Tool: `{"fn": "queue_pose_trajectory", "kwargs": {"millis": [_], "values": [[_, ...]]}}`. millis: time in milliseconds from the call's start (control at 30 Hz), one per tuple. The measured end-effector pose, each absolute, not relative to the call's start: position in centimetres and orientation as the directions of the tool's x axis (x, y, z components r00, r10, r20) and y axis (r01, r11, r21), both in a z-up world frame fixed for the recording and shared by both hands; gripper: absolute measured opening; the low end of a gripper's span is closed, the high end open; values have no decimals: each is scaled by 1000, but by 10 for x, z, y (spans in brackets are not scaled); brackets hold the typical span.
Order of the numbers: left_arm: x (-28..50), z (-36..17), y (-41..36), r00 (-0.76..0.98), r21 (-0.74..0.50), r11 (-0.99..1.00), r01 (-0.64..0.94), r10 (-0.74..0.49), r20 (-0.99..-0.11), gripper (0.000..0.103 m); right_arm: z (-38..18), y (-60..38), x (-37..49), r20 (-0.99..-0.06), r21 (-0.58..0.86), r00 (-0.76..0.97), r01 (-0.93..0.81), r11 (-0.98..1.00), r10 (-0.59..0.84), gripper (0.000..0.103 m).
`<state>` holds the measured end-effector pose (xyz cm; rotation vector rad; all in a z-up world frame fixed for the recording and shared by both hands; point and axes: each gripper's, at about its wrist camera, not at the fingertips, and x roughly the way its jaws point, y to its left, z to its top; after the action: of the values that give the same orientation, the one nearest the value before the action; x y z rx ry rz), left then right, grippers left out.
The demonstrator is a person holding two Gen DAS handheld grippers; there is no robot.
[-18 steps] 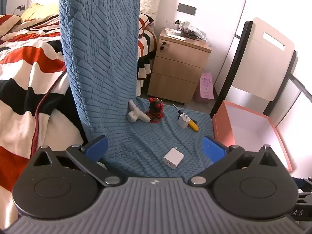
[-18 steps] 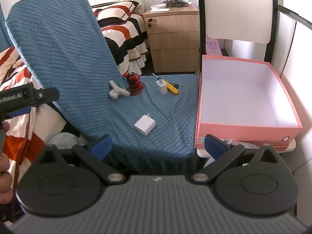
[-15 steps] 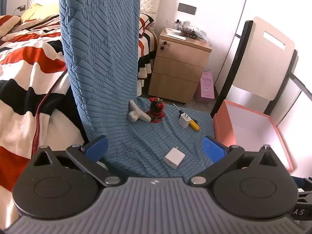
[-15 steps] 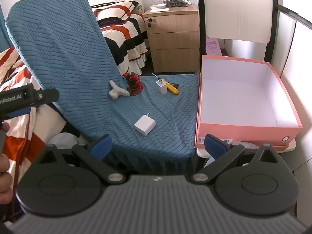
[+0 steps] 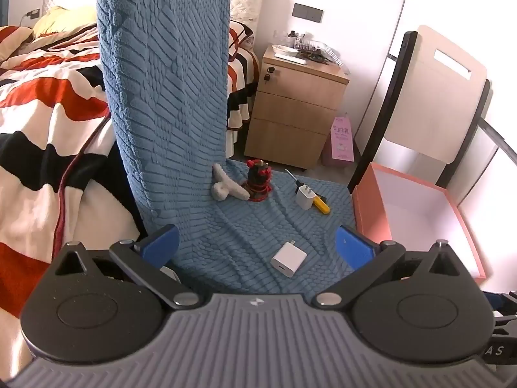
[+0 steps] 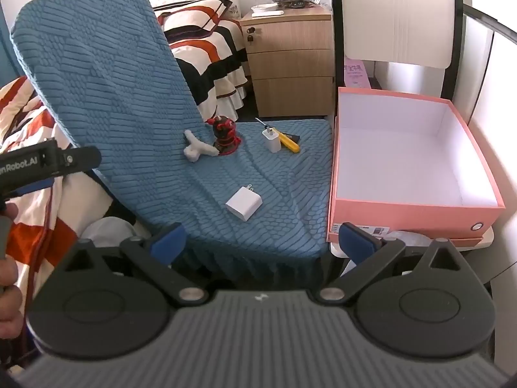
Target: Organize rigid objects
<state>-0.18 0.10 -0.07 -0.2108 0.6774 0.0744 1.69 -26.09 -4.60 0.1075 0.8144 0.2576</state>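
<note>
You've got a thick blue knitted chair cover (image 6: 135, 103) under everything, ribbed and matt. On it, the white charger (image 6: 243, 203) looks like smooth plastic with a soft sheen. Beside you sits the pink box (image 6: 410, 208), matt cardboard with a plain white paper lining. Behind it, the nightstand (image 6: 290, 61) shows pale wood grain with a satin finish. Your left gripper (image 5: 257, 242) reads as matt black plastic, its fingertips (image 5: 160, 243) blue and smooth.
</note>
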Motion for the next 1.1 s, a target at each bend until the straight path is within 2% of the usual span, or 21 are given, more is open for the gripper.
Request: {"fn": "queue_pose_trajectory", "kwargs": {"millis": [667,1100], "values": [[-5,-4,5,770,-154,978,-143,12,-638,103,-52,-258,16,-730,236,618,-170,957,290,103],[-9,-8,2,773,-139,983,-118,4,-634,103,-65,-270,17,-756,319,591,-42,947,281,101]]}}
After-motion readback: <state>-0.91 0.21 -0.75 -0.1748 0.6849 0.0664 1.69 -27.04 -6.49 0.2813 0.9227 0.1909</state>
